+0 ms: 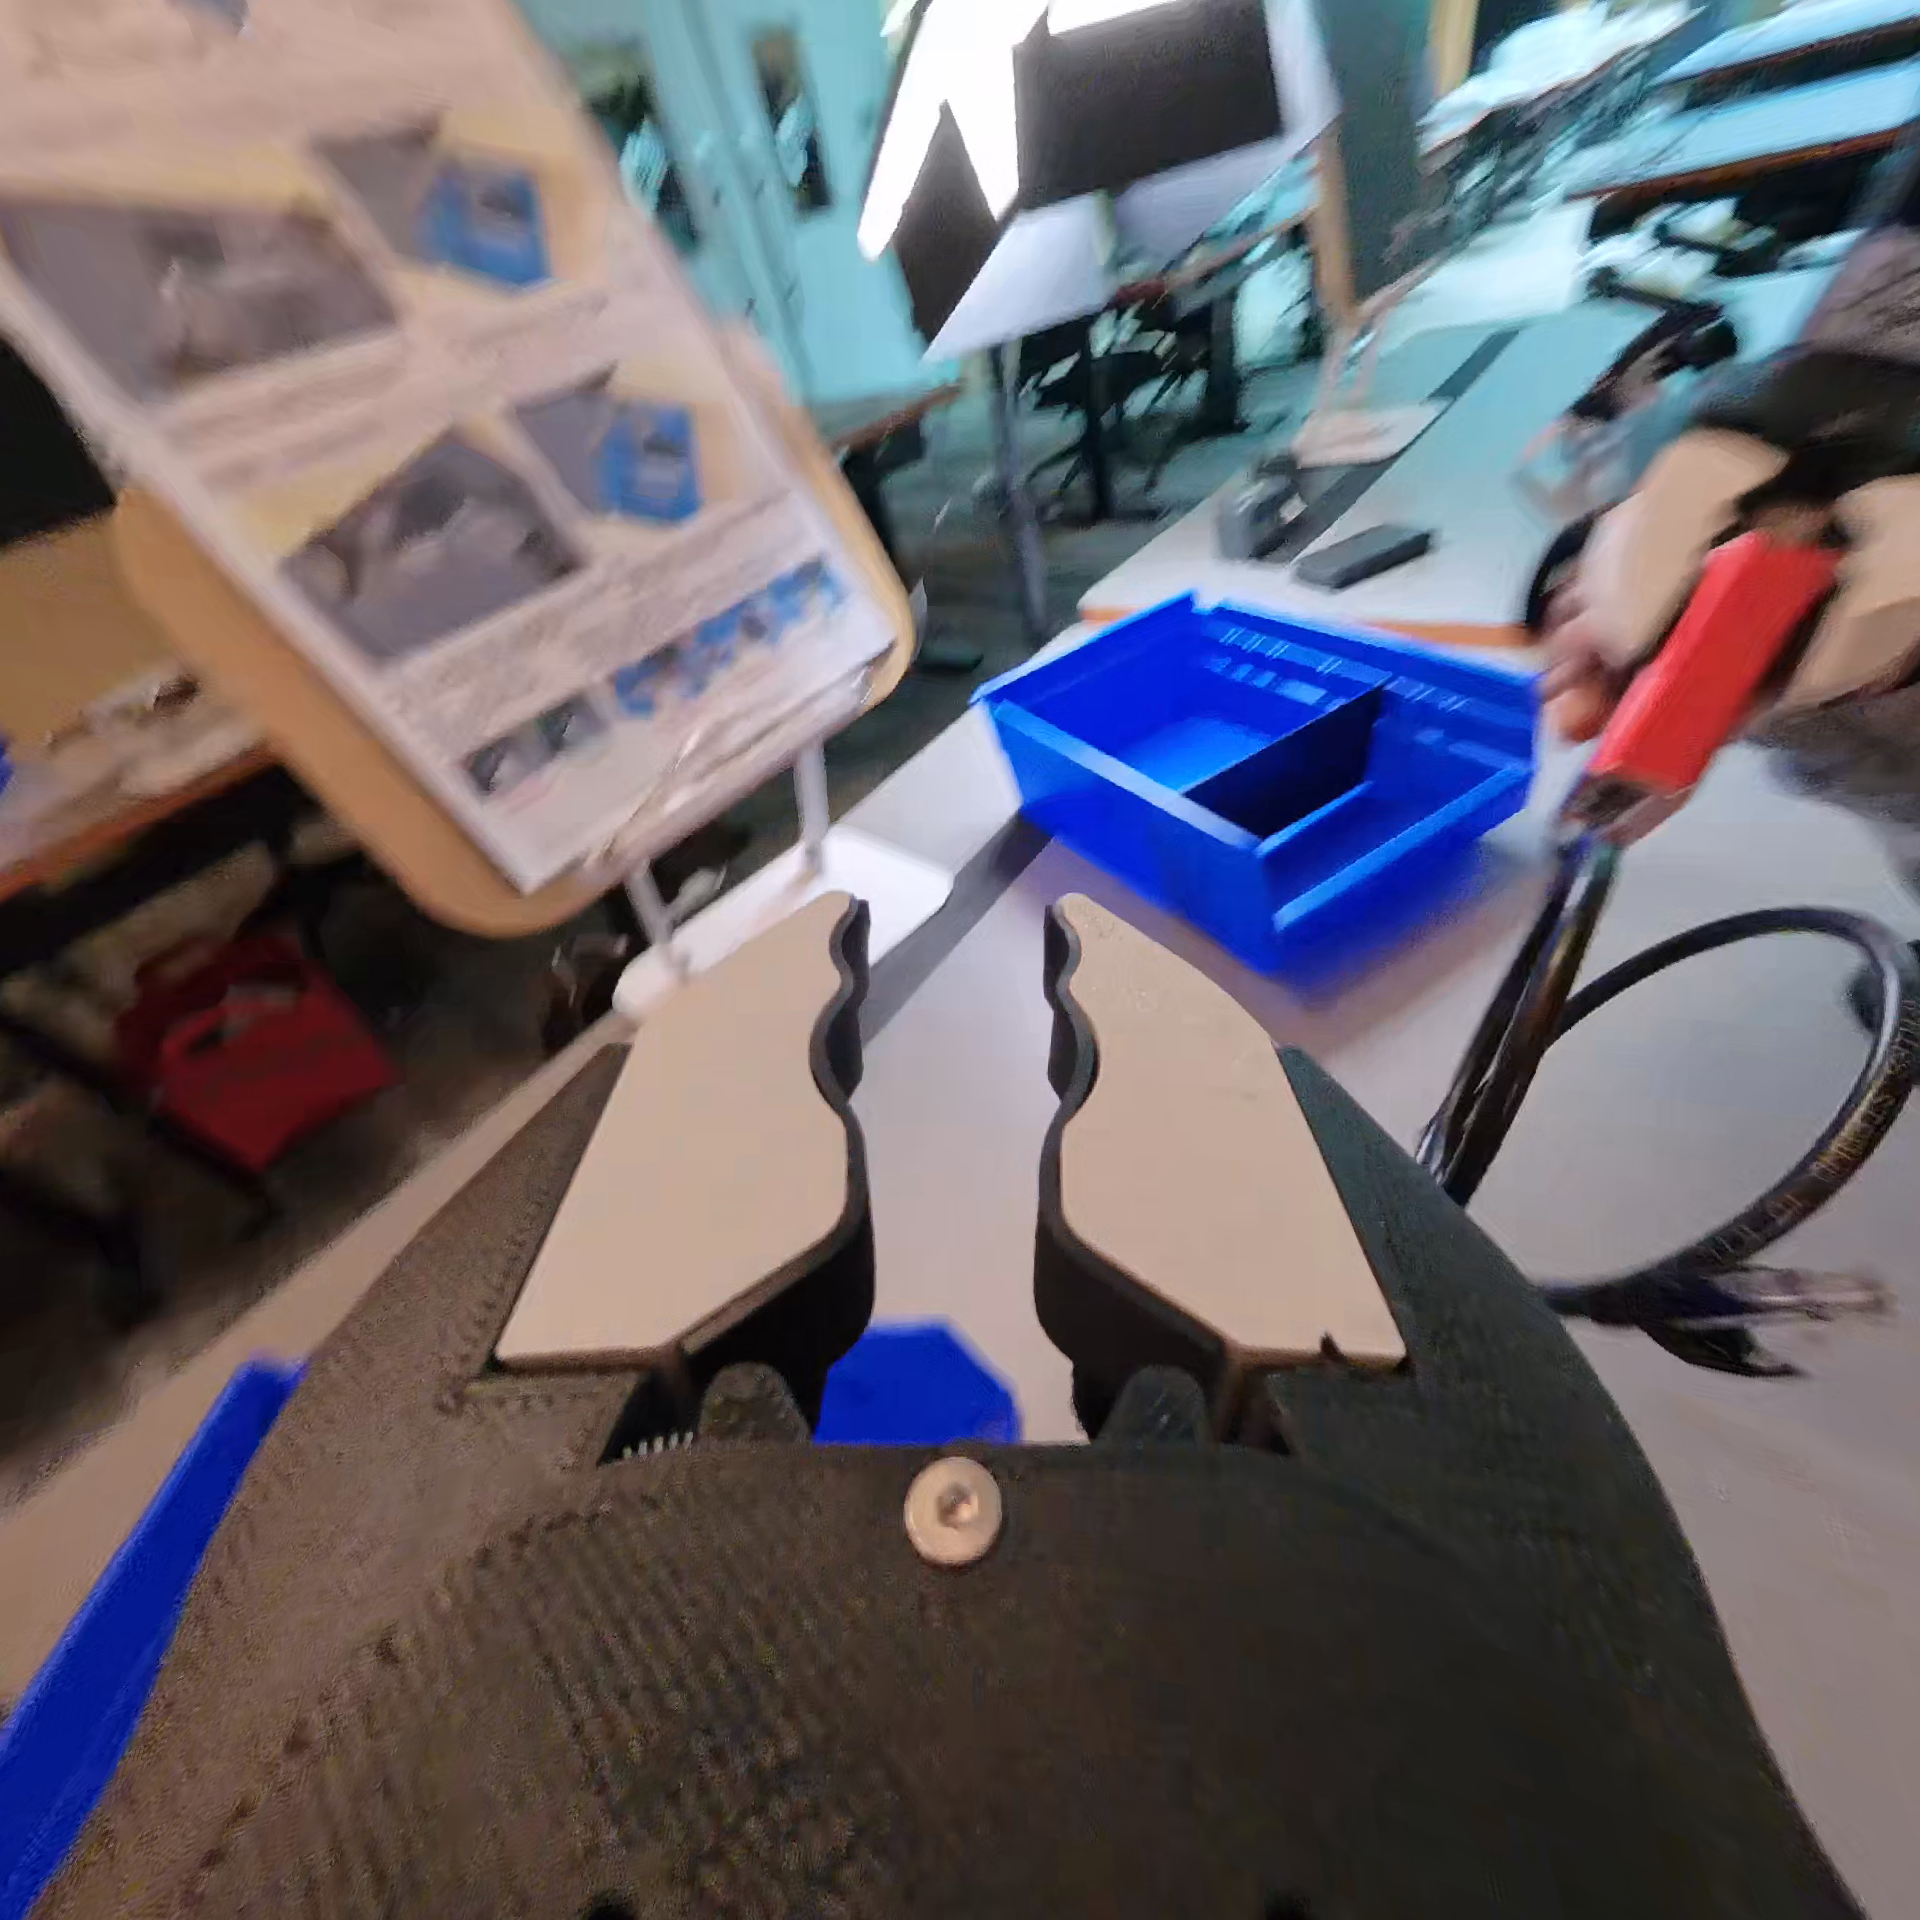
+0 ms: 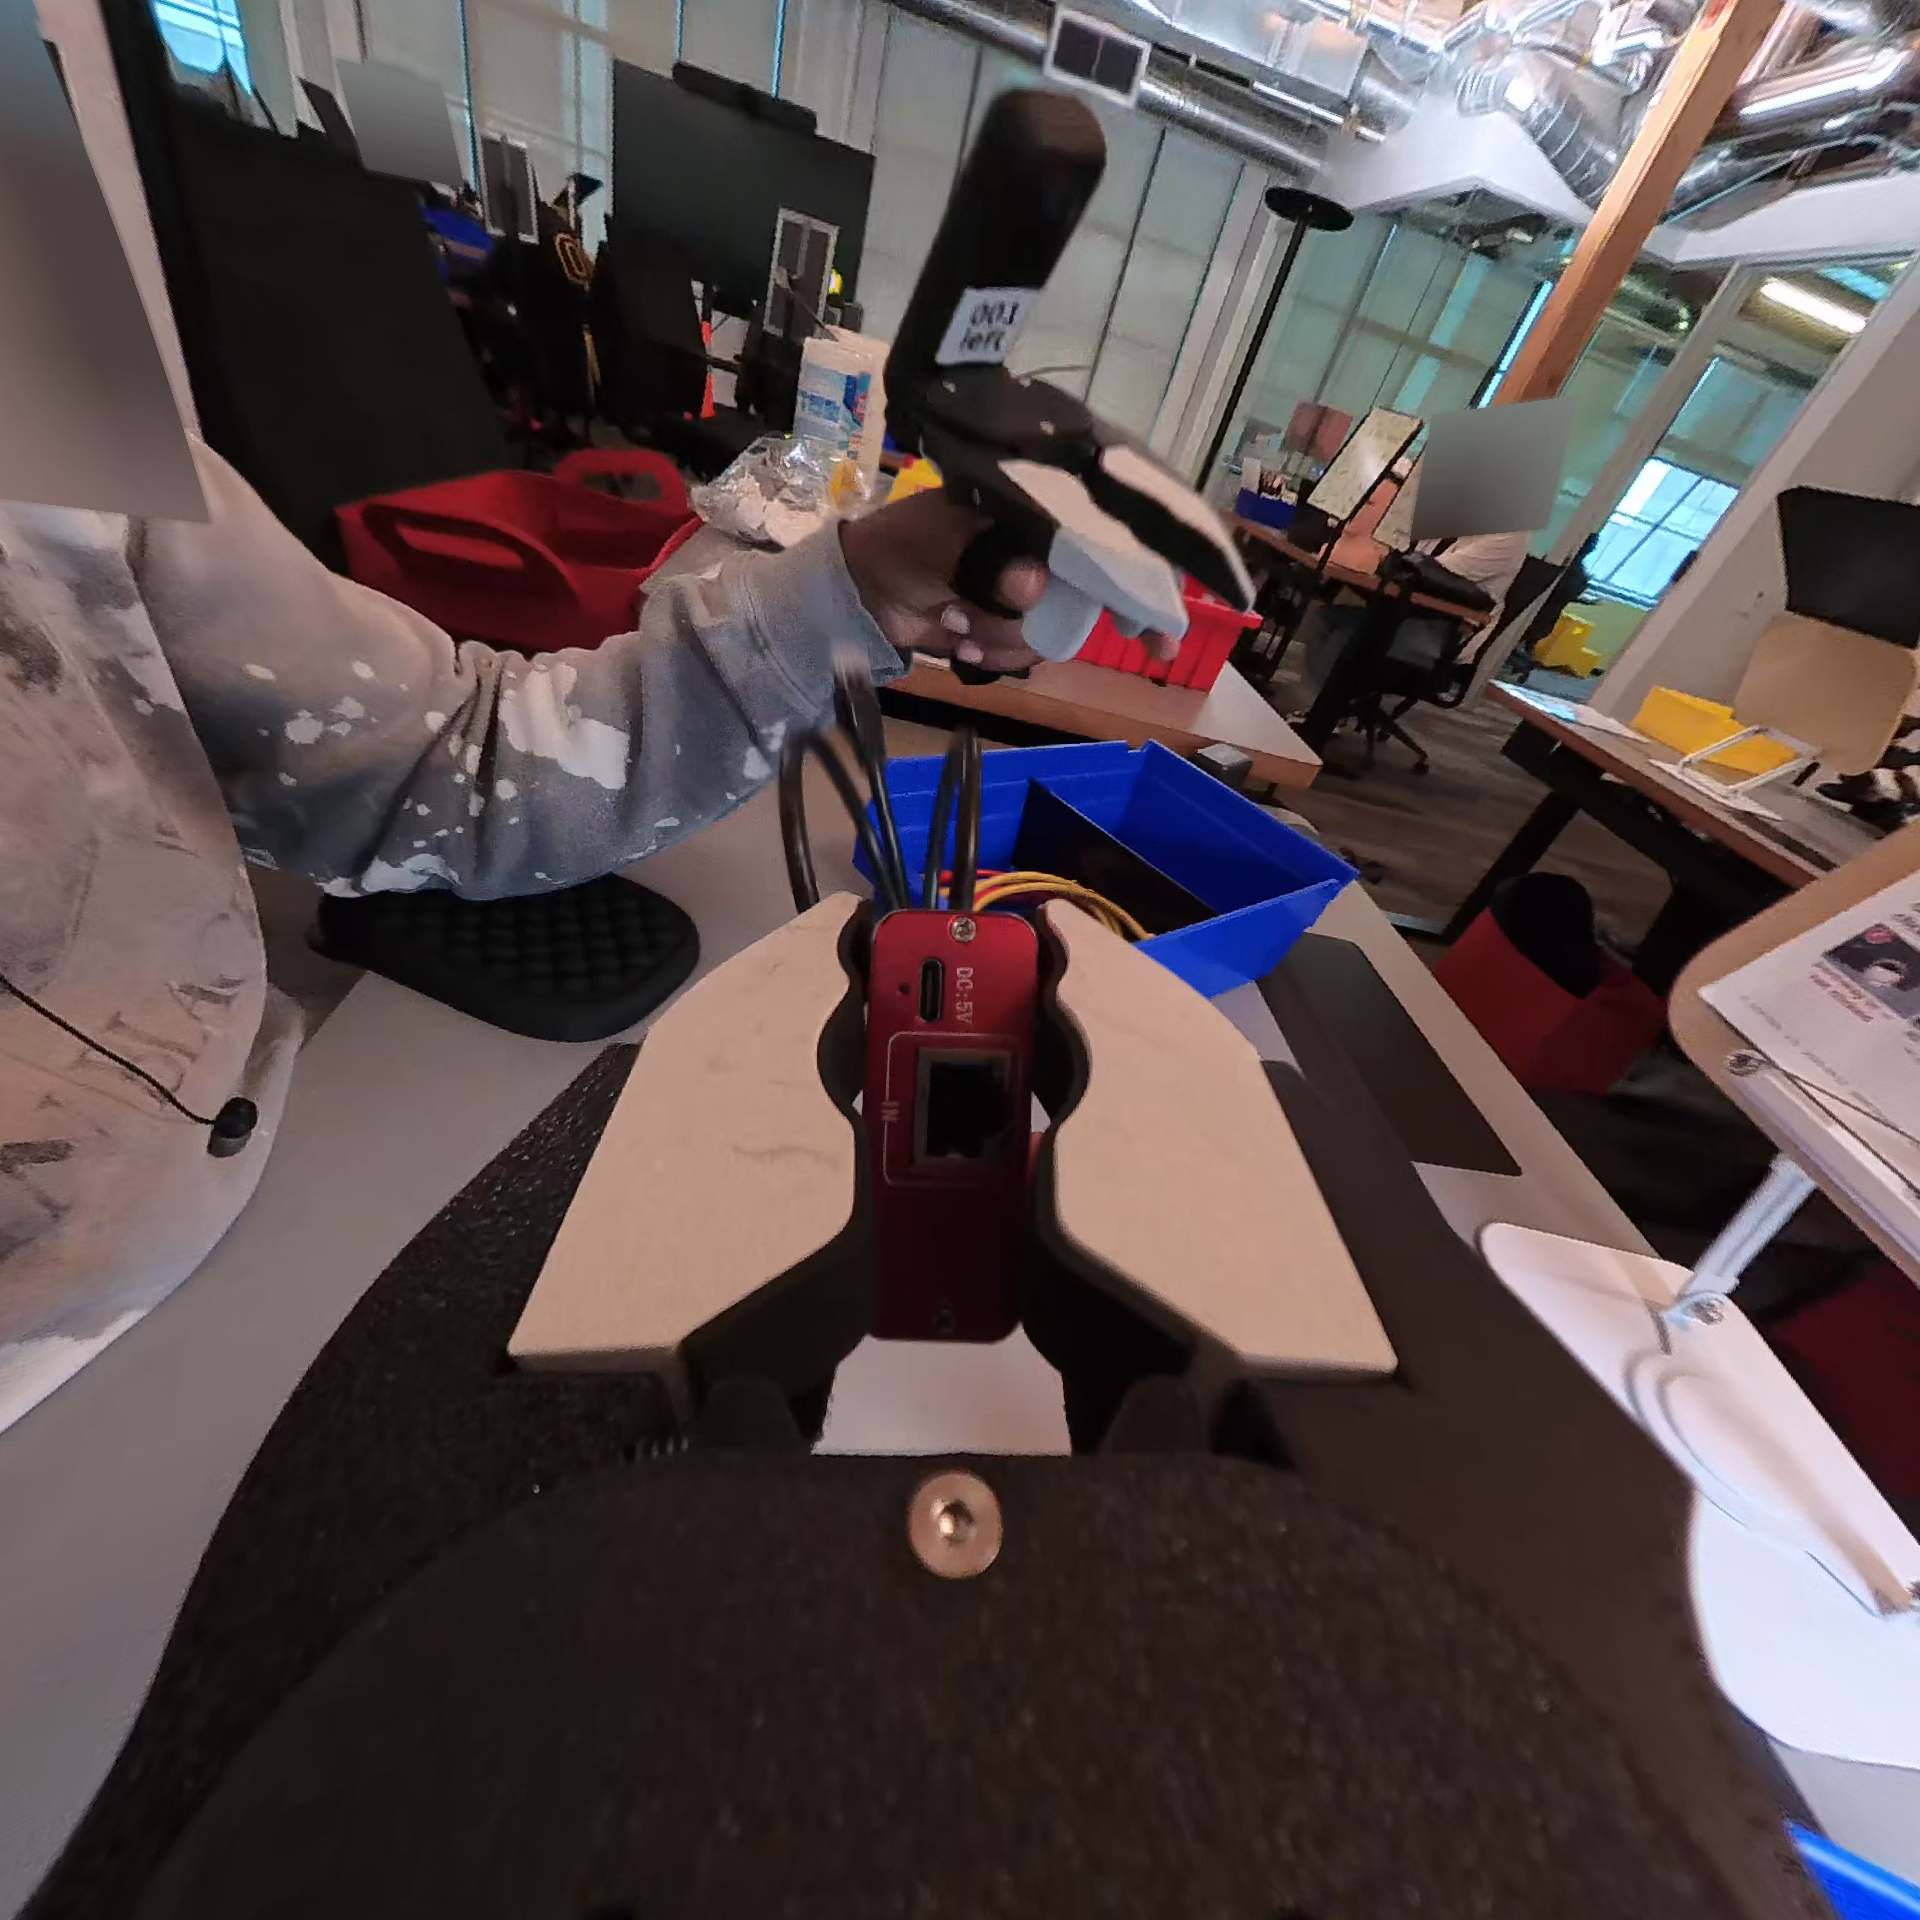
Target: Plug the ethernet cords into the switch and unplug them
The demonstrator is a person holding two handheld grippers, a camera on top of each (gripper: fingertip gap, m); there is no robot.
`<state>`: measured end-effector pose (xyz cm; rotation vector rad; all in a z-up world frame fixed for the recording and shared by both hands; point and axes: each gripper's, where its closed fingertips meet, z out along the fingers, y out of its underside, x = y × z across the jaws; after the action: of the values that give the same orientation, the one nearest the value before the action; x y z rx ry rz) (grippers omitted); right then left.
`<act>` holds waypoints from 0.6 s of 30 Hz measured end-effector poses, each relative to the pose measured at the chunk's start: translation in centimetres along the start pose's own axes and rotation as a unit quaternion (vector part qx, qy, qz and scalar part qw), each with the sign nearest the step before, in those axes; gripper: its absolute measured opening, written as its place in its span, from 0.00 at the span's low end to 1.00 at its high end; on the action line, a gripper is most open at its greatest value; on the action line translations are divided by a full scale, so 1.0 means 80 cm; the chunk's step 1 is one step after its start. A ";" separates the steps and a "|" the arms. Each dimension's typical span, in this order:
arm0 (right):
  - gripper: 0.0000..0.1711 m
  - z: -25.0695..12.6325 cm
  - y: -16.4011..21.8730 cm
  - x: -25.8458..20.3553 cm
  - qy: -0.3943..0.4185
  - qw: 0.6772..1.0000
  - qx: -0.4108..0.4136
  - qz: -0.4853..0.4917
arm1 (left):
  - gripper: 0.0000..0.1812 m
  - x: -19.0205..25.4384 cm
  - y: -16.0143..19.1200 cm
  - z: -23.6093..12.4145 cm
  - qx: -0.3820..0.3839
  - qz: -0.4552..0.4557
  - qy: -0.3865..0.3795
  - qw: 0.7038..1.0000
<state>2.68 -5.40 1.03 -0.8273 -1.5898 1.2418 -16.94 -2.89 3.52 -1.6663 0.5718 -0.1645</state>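
My right gripper (image 2: 951,925) is shut on a red metal switch (image 2: 948,1101), held upright above the grey table (image 2: 364,1195). One empty port faces the camera. Several black ethernet cords (image 2: 883,821) run out of its far end. In the left wrist view the switch (image 1: 1704,675) hangs at the far right, and its black cords (image 1: 1527,1018) drop and loop onto the table with loose plug ends (image 1: 1766,1299). My left gripper (image 1: 954,956) is open and empty, left of the switch; it also shows raised in a hand in the right wrist view (image 2: 1205,608).
A blue bin (image 1: 1143,790) with a black divider stands on the table beyond the grippers; it holds yellow cords (image 2: 1070,894). A poster stand (image 1: 468,468) with a white base (image 2: 1662,1382) is beside it. A black mat (image 2: 520,956) lies under the person's sleeve. Another blue bin edge (image 1: 104,1621) is close by.
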 end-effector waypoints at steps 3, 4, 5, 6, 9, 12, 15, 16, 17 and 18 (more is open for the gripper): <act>0.16 -0.012 -0.003 0.006 0.017 1.000 -0.006 -0.013 | 0.18 -0.057 0.060 -0.005 -0.080 -0.034 -0.066 0.994; 0.16 -0.014 -0.005 0.007 0.018 1.000 -0.006 -0.014 | 0.18 -0.069 0.081 -0.003 -0.106 -0.048 -0.076 0.990; 0.16 -0.016 -0.006 0.007 0.020 1.000 -0.004 -0.016 | 0.18 -0.079 0.103 0.000 -0.132 -0.062 -0.082 0.986; 0.16 -0.018 -0.008 0.007 0.020 1.000 0.000 -0.016 | 0.18 -0.089 0.125 0.003 -0.159 -0.070 -0.090 0.981; 0.16 -0.021 -0.009 0.007 0.019 1.000 0.002 -0.016 | 0.17 -0.110 0.195 0.013 -0.241 -0.083 -0.112 0.960; 0.16 -0.021 -0.005 0.008 0.018 1.000 -0.003 -0.013 | 0.18 -0.101 0.228 0.029 -0.265 -0.112 -0.080 0.954; 0.16 -0.020 -0.005 0.010 0.017 1.000 0.005 -0.008 | 0.17 -0.054 0.188 0.057 -0.195 -0.106 0.010 0.975; 0.16 -0.019 -0.006 0.010 0.015 1.000 0.012 -0.005 | 0.17 -0.026 0.163 0.069 -0.156 -0.102 0.057 0.981; 0.16 -0.018 -0.007 0.010 0.014 1.000 0.019 -0.002 | 0.17 0.006 0.137 0.080 -0.118 -0.099 0.109 0.982; 0.16 -0.016 -0.008 0.010 0.015 1.000 0.025 0.001 | 0.17 0.042 0.114 0.089 -0.084 -0.093 0.162 0.979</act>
<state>3.59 -4.42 1.94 -0.8119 -1.5278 1.2589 -13.54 1.26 -7.23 -1.8722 0.6864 -0.5447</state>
